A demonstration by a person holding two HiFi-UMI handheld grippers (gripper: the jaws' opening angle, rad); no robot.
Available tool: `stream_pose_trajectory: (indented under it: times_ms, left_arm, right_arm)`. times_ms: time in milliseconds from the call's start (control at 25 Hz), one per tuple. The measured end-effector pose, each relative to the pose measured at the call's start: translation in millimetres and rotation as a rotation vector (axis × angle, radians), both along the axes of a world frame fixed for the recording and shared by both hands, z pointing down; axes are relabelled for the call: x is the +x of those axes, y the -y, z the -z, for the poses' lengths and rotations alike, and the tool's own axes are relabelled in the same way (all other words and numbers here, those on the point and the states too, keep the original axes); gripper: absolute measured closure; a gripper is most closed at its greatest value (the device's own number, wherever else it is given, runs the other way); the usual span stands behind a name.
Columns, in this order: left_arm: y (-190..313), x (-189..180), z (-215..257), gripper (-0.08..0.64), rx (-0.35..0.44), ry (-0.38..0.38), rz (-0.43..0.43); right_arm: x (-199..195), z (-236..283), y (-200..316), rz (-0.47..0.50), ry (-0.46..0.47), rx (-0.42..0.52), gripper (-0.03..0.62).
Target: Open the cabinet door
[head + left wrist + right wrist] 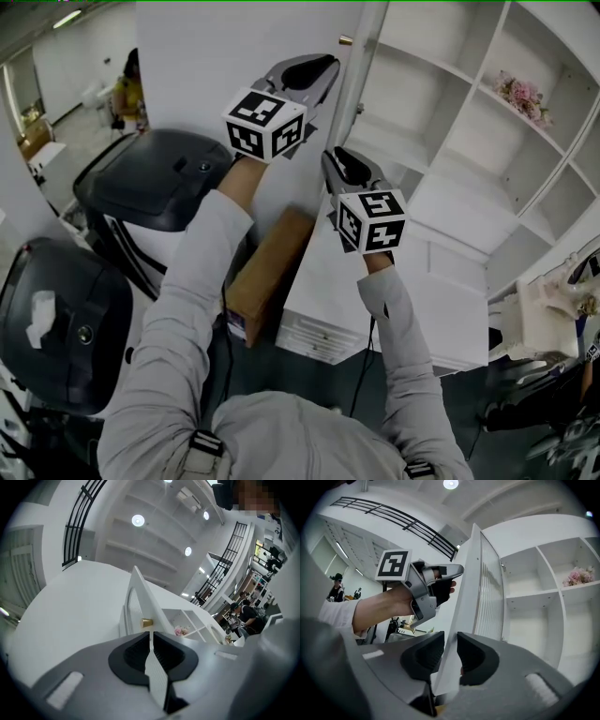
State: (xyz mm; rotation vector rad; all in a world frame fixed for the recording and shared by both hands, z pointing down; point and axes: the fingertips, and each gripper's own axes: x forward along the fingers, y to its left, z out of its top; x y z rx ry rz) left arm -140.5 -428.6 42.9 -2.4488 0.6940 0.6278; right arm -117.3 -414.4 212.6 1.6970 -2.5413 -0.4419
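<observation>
The white cabinet door (361, 70) stands open, edge-on toward me, with a small gold knob (346, 40) near its top. My left gripper (322, 67) sits high on the door's edge just under the knob (147, 622). In the left gripper view its jaws (151, 638) are shut on the thin door edge (139, 597). My right gripper (337, 161) is lower on the same edge. In the right gripper view the door panel (471, 588) fills the gap between the right gripper's (450, 648) pads, and the left gripper (452, 576) shows higher up.
Open white shelves (450, 141) lie behind the door, with pink flowers (522, 94) on an upper shelf. A cardboard box (267, 272) leans by the cabinet's left side. Black rounded equipment (155, 178) stands to the left. A person (129, 89) is far back left.
</observation>
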Motion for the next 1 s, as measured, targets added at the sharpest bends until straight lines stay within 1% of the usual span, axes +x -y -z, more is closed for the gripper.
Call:
stream_pose_trajectory:
  times_ms: [160,240,280,440,520,600,680,760,880,1000]
  left_arm:
    - [-7.0,-7.0,-19.9,0.545,-0.013,0.038,0.076]
    - [-13.9,-8.3,-31.5,0.545,-0.005,0.065,0.112]
    - [-18.1,-7.5,-36.2,0.545,0.002,0.081,0.127]
    - [-36.6,8.3,-53.7,0.545,0.018,0.139,0.181]
    - [-44.6,18.3,-62.4,0.543,0.036,0.160,0.251]
    - [-53.5,28.3,-69.1,0.545,0.054,0.157,0.308]
    - [-64.1,41.5,-76.6,0.545,0.049,0.140,0.312]
    - [-74.8,59.0,-86.5,0.543,0.027,0.138,0.291]
    - [-86.1,92.3,-102.6,0.545,0.001,0.162,0.236]
    - [-88.6,123.6,-123.2,0.543,-0.036,0.197,0.187]
  right_arm:
    - [13.9,-2.5,-14.7,0.021,0.007,-0.011,0.514]
    - [28.9,-1.0,-22.6,0.014,0.016,-0.011,0.533]
    - [38.2,0.5,-27.1,0.005,0.014,-0.008,0.535]
    - [85.9,4.1,-46.8,-0.065,-0.040,0.008,0.591]
    - [110.3,4.5,-56.9,-0.089,-0.052,0.005,0.591]
    - [133.6,5.0,-68.5,-0.105,-0.053,0.001,0.591]
    - [156.7,3.7,-80.7,-0.123,-0.058,-0.005,0.591]
    - [178.6,0.6,-92.2,-0.142,-0.059,-0.012,0.591]
    - [211.9,-4.1,-107.9,-0.177,-0.049,-0.018,0.591]
    - [245.8,-10.3,-122.2,-0.238,-0.034,-0.016,0.591]
